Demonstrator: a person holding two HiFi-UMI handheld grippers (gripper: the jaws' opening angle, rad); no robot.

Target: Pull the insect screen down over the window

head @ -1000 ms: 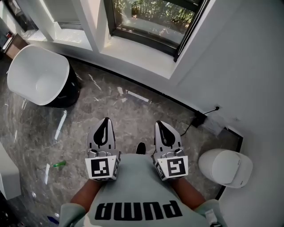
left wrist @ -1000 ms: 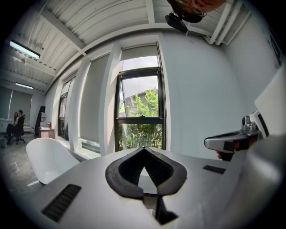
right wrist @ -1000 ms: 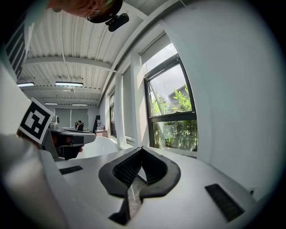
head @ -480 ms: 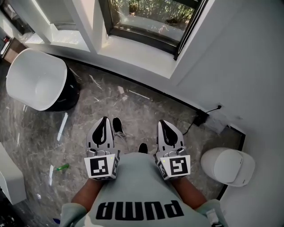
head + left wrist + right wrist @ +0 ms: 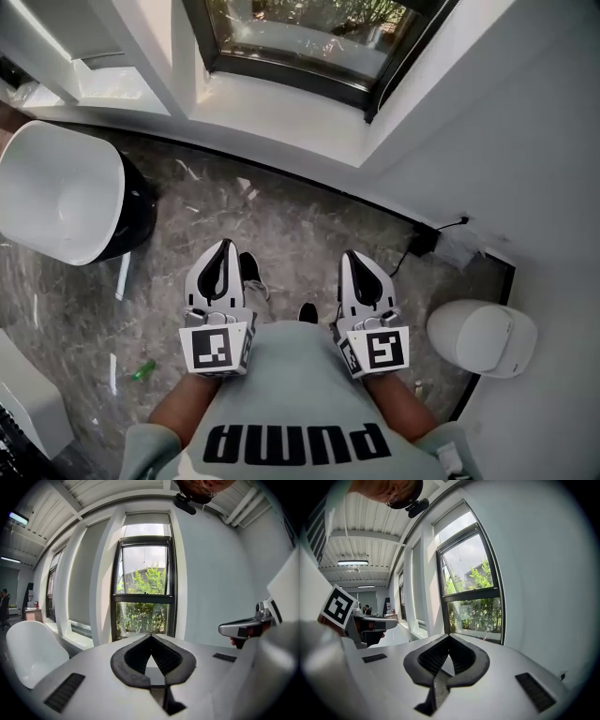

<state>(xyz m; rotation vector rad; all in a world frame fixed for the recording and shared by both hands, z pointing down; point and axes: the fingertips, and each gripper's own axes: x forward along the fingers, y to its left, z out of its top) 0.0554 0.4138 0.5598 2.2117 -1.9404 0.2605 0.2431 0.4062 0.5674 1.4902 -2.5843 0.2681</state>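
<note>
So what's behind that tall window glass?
Behind the window, leafy green trees fill the lower pane and rise into the upper one, under bright sky. Whatever lies beyond the foliage is hidden by it.

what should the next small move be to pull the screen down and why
Probably step up to the window and raise the right tongs, opening them toward the thin cord hanging in its upper pane. Both they and the left tongs are shut, empty and held low at the waist, with floor between them and the sill.
</note>
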